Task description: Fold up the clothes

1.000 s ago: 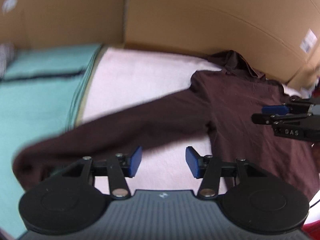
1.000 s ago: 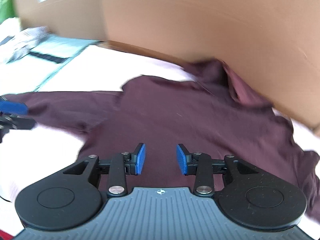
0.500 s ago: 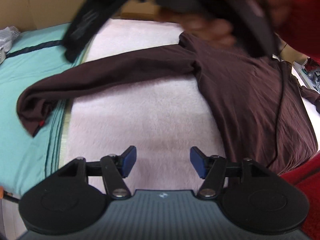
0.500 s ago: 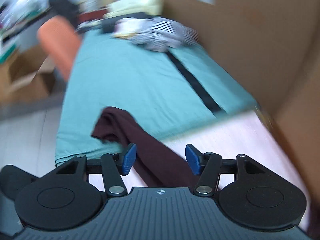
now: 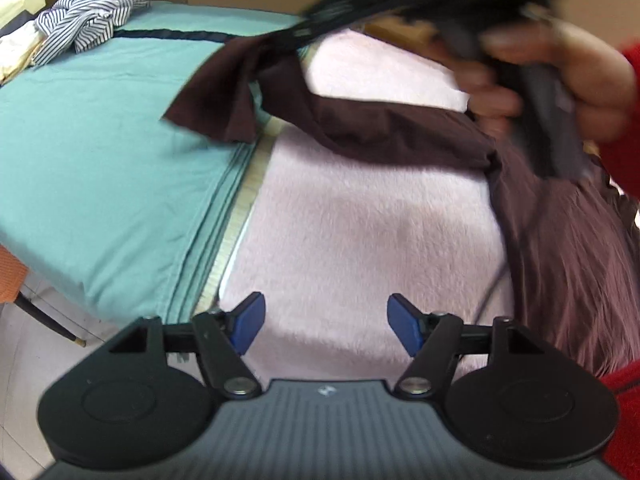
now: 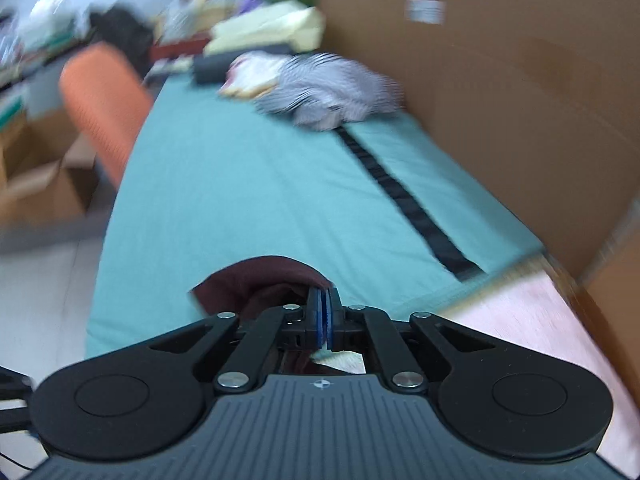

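Right wrist view: the right claw point(image 6: 323, 316), apart half a second ago, now clamps the sleeve point(image 5: 224, 96) and lifts it. The left claw point(image 5: 326, 328) stays apart over the blanket point(image 5: 360, 220); a sleeve fold looks under way.

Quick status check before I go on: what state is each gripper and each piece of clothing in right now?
Left gripper: open, empty, above the pink blanket.
Right gripper: shut on the sleeve.
Maroon shirt: body flat on the blanket, unfolded.
Sleeve: lifted, its end hanging over the teal sheet.
Striped garment: crumpled in a heap, untouched.
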A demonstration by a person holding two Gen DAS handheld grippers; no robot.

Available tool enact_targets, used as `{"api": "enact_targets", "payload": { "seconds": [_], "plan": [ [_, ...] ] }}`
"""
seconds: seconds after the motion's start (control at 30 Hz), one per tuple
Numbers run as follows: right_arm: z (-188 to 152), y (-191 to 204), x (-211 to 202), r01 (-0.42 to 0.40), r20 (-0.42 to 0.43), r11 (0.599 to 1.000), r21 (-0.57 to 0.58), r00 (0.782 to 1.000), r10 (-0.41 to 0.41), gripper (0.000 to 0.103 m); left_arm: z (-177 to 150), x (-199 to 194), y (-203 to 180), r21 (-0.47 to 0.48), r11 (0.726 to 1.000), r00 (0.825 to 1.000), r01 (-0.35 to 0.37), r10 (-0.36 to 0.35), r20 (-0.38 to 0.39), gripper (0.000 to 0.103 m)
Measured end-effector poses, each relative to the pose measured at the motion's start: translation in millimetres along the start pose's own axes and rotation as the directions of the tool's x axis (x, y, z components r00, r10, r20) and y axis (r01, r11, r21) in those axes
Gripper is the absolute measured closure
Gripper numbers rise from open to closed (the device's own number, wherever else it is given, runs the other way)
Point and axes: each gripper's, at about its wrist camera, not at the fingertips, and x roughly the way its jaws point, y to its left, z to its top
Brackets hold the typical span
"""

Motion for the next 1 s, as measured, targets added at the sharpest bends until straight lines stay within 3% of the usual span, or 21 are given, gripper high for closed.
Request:
{"api": "enact_targets", "payload": {
  "seconds": [0.1, 0.2, 0.3, 0.4, 0.43, 0.53, 0.63, 0.77, 0.8, 0.83, 0.93, 1.0],
  "plan": [
    [-22, -46, -38, 0.028, 0.008, 0.972, 0.234, 1.000, -0.030, 0.101, 14, 5, -4, 0.028, 1.000, 1.000, 0.009, -0.009, 0.023, 0.031],
    [-56, -78, -71, 0.099, -0.039, 0.923, 0.372, 0.995, -0.091, 0.097, 29, 14, -12, 0.060, 0.998, 0.999, 0.033, -0.035, 0.027, 0.028],
    [-89, -90, -104, 0.206, -0.104, 0.871, 0.445, 0.979, -0.178, 0.078, 39, 23, -26, 0.109, 0.992, 0.997, 0.063, -0.066, 0.027, 0.027],
    [-116, -94, -132, 0.301, -0.157, 0.821, 0.485, 0.954, -0.257, 0.077, 45, 31, -39, 0.149, 0.985, 0.996, 0.089, -0.093, 0.017, 0.024],
    [-115, -91, -136, 0.304, -0.143, 0.824, 0.478, 0.953, -0.268, 0.077, 46, 33, -43, 0.163, 0.982, 0.995, 0.095, -0.099, 0.013, 0.024],
    [-93, -78, -128, 0.283, -0.084, 0.863, 0.419, 0.958, -0.273, 0.060, 50, 37, -55, 0.206, 0.972, 0.994, 0.108, -0.111, 0.001, 0.024],
    [-60, -71, -91, 0.277, -0.054, 0.901, 0.334, 0.960, -0.275, 0.060, 54, 36, -65, 0.245, 0.964, 0.994, 0.101, -0.105, 0.005, 0.023],
    [-37, -77, -34, 0.386, -0.137, 0.880, 0.278, 0.922, -0.361, 0.060, 54, 31, -68, 0.258, 0.963, 0.996, 0.077, -0.085, 0.022, 0.020],
    [-35, -82, -23, 0.386, -0.159, 0.876, 0.290, 0.922, -0.354, 0.060, 52, 29, -68, 0.255, 0.964, 0.996, 0.071, -0.080, 0.026, 0.020],
    [-35, -87, -15, 0.362, -0.175, 0.878, 0.312, 0.931, -0.322, 0.064, 50, 27, -67, 0.252, 0.965, 0.997, 0.067, -0.076, 0.027, 0.020],
    [-35, -99, -5, 0.279, -0.192, 0.875, 0.397, 0.957, -0.218, 0.101, 45, 24, -64, 0.242, 0.968, 0.997, 0.061, -0.069, 0.025, 0.018],
    [-32, -104, -15, 0.235, -0.143, 0.858, 0.457, 0.971, -0.190, 0.101, 44, 25, -61, 0.233, 0.971, 0.997, 0.063, -0.070, 0.022, 0.018]
  ]
}}
